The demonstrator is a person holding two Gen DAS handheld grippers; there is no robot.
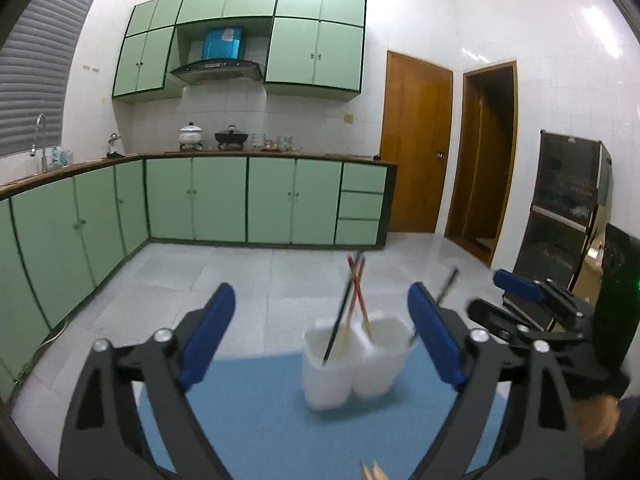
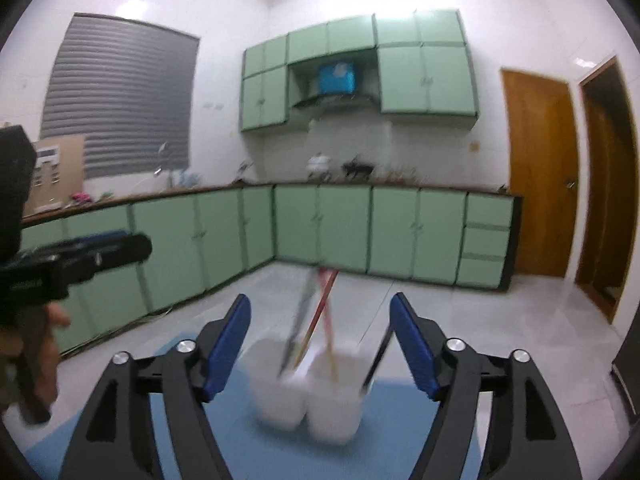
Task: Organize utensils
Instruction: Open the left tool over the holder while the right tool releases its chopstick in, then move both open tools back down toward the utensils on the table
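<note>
The left gripper [image 1: 320, 312] fills the lower half of the left wrist view with its jaws spread wide and nothing between the blue pads [image 1: 204, 336]; it is released. The right gripper [image 2: 320, 340] occupies the lower half of the right wrist view, jaws likewise apart and empty, blue pads [image 2: 226, 350] clear of all contents. In the left wrist view the right gripper [image 1: 486, 294] also appears at the right edge of the frame, with part of a hand [image 1: 600, 420] below it. In the right wrist view the left gripper [image 2: 132, 244] projects in from the left edge, held by a hand [image 2: 44, 344]. Ahead of both grippers, in the lower centre of each frame, a white two-compartment holder [image 1: 344, 376] stands upright on a blue mat [image 1: 256, 420]. The left compartment holds a black chopstick [image 1: 340, 320] and red-tipped chopsticks [image 1: 358, 292] that cross each other above the rim. A further dark utensil [image 1: 446, 290] leans out of the right compartment toward the right of the frame. At the bottom edge of the left wrist view, pale wooden tips [image 1: 374, 470] lie on the mat, near the camera. The right wrist view is motion-blurred. Beyond the mat lie a grey tiled floor [image 1: 240, 276], green base cabinets [image 1: 216, 200] across mid-frame, green wall cabinets [image 1: 316, 52] in the upper centre and a brown door [image 1: 416, 148] at right.
</note>
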